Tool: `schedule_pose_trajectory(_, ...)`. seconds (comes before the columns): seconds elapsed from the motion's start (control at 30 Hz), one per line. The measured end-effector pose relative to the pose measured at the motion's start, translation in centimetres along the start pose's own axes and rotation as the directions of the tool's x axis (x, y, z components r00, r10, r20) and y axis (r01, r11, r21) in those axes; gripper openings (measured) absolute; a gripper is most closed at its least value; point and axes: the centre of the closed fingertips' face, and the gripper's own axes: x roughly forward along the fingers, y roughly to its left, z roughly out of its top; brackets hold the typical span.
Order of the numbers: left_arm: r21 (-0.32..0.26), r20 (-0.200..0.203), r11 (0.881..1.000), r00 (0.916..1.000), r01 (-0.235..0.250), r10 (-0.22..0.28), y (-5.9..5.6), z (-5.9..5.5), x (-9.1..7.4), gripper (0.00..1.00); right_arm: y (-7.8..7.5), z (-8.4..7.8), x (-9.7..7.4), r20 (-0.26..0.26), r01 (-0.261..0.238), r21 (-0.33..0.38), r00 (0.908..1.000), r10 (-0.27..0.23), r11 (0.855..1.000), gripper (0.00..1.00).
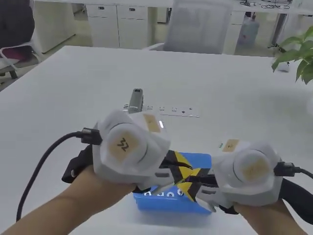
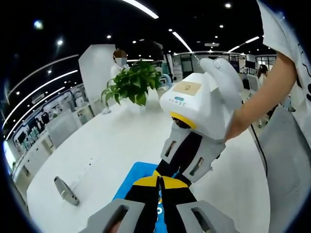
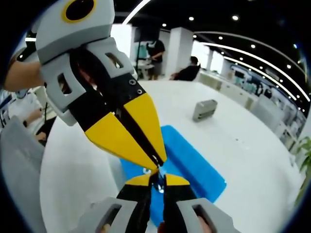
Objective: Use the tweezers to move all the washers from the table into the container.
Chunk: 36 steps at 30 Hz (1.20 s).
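table [image 1: 73,83]: white | container [image 1: 168,203]: blue | left tongs [image 2: 159,180], right tongs [image 3: 158,181]: yellow on black (shells white) | plant [image 1: 299,51]: green

Open-plan office.
A long white bench [image 1: 73,78] with built-in sockets [image 1: 171,110] stands before drawer cabinets [image 1: 117,22] and a chair [image 1: 195,27]. A leafy plant [image 2: 131,85] grows at one end, strip lights [image 2: 141,8] cross a dark ceiling, and a person [image 3: 187,72] sits near further desks [image 3: 228,87].

container [image 3: 199,170]: I see it partly hidden behind left gripper [image 3: 156,164] and right gripper [image 3: 159,182] | contents: can't tell | glint between right jaws: too small to name | plant [image 1: 298,54]: cut off by the edge
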Motion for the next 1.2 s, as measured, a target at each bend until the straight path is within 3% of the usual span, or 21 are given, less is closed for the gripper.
schedule_pose_trajectory(0.33,-0.003,-0.007,1.000,1.0000,-0.002,0.002,0.1,-0.2,0.0,0.00,0.0,0.0,0.1,0.007,-0.010,0.033,0.9999,0.010,0.999,0.05)
schedule_pose_trajectory(0.57,0.020,0.015,1.000,0.9997,-0.018,0.017,-0.2,1.6,-1.5,0.00,0.4,1.8,-1.8,0.054,0.022,0.021,0.9982,-0.024,1.000,0.05)
schedule_pose_trajectory(0.73,0.034,0.051,0.999,0.9981,-0.036,0.034,-1.2,3.6,-3.4,0.00,1.1,3.1,-3.6,0.098,0.043,0.023,0.9941,-0.045,0.999,0.05)
schedule_pose_trajectory(0.97,0.053,0.069,0.997,0.9966,-0.049,0.045,-2.9,5.2,-5.5,0.00,3.1,4.8,-6.1,0.151,0.051,0.027,0.9871,-0.055,0.998,0.06)
schedule_pose_trajectory(1.1,0.085,0.045,0.995,0.9974,-0.060,0.056,-3.8,5.1,-6.3,0.00,4.4,5.7,-7.3,0.174,0.052,0.010,0.9832,-0.053,0.999,0.07)
schedule_pose_trajectory(1.2,0.075,0.047,0.996,0.9974,-0.057,0.054,-4.3,5.0,-6.8,0.00,5.3,6.0,-7.8,0.184,0.049,-0.003,0.9818,-0.048,0.999,0.07)
